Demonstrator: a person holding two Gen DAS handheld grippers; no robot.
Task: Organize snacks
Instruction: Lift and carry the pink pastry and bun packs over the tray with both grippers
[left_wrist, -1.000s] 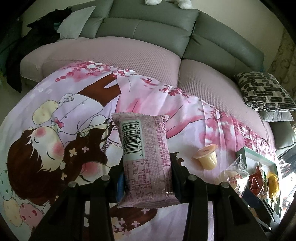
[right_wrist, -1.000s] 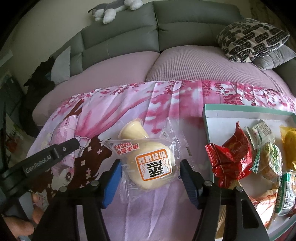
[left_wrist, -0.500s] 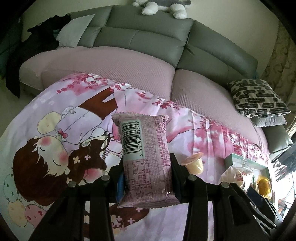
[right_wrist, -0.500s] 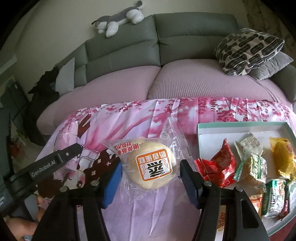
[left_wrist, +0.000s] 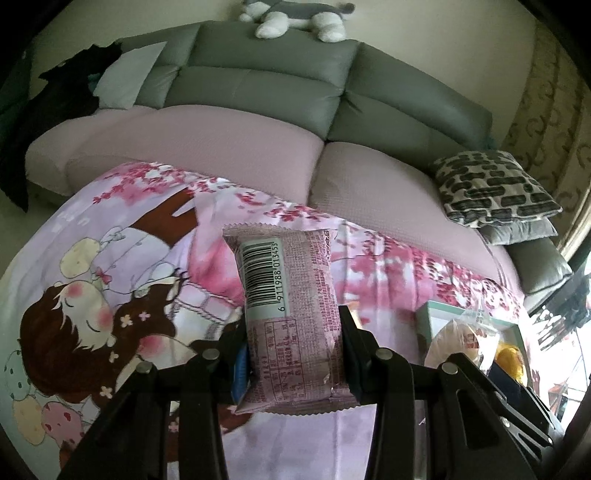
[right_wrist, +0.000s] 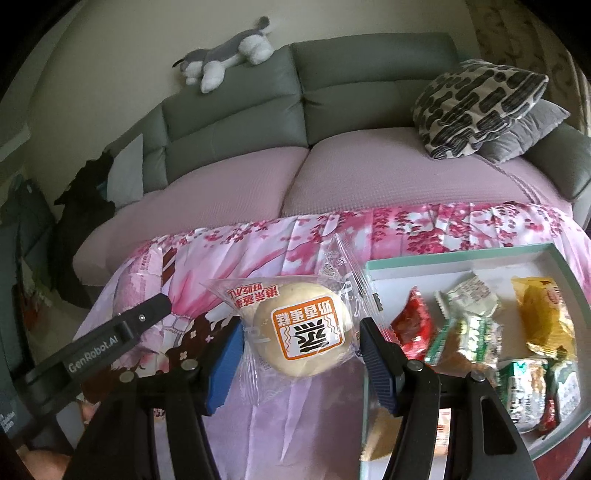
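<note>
Both claws loaded: left claw (left_wrist: 291, 354) clamped on the pink barcode packet (left_wrist: 291, 314), right claw (right_wrist: 301, 350) pinching the wrapped bun (right_wrist: 303, 332), nearer the snack tray (right_wrist: 461, 260) at the bench's right edge.

Both wrist cams look forward and down along their fingers, close above the pink cloth (left_wrist: 110, 236), facing the sofa (left_wrist: 258, 85). Left view sits further left; right view sits over the tray (right_wrist: 461, 258). Shared: sofa, plush (right_wrist: 229, 55), patterned pillow (right_wrist: 476, 107), cloth, tray.
</note>
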